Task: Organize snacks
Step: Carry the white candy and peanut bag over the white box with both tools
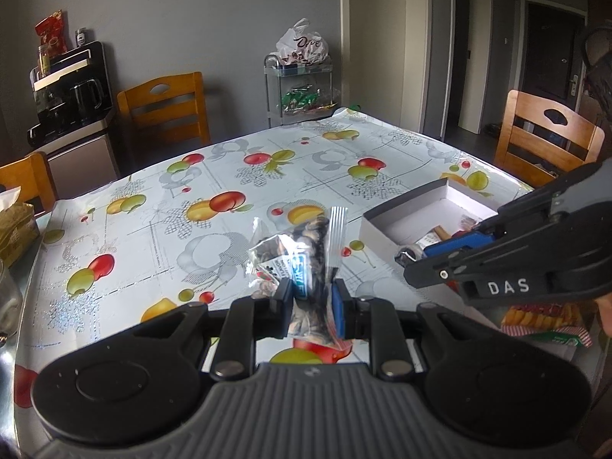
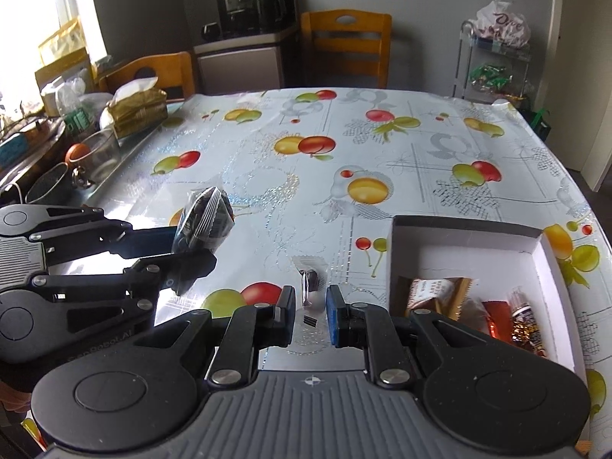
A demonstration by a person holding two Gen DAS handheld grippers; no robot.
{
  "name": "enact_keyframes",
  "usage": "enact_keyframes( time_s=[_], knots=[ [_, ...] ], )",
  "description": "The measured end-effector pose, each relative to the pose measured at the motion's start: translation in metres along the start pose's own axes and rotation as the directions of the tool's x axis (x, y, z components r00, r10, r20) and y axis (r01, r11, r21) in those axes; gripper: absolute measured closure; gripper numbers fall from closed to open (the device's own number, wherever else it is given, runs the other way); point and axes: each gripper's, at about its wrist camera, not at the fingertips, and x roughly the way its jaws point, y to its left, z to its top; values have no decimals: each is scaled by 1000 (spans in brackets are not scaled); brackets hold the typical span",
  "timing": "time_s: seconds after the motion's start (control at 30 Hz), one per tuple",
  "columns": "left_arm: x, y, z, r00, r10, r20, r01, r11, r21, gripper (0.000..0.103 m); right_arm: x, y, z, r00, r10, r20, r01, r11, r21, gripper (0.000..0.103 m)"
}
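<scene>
My left gripper point(image 1: 310, 291) is shut on a clear packet of dark snacks point(image 1: 306, 252), held upright above the fruit-print tablecloth point(image 1: 153, 237). The right wrist view shows the same packet point(image 2: 206, 218) at the left, in the left gripper point(image 2: 191, 248). My right gripper point(image 2: 310, 306) is shut on a small silvery packet point(image 2: 311, 283), lifted off the cloth just left of the white box point(image 2: 459, 229). That box holds several wrapped snacks, among them a brown-gold one point(image 2: 436, 290). From the left wrist view the right gripper point(image 1: 415, 264) hangs with its silvery packet point(image 1: 409, 253) at the box's near corner point(image 1: 401, 210).
A red-checked snack bag point(image 1: 543, 321) lies near the table's right edge, under the right gripper. A tissue box point(image 2: 137, 111), a glass point(image 2: 101, 153) and clutter line the left side. Wooden chairs point(image 1: 164, 111) and a wire cart point(image 1: 298, 88) stand beyond the table.
</scene>
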Motion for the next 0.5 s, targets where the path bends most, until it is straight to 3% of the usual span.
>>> enact_keyframes(
  time_s=[0.5],
  knots=[
    [13, -37, 22, 997, -79, 23, 77, 996, 45, 85, -30, -34, -3, 997, -65, 44, 62, 996, 63, 84]
  ],
)
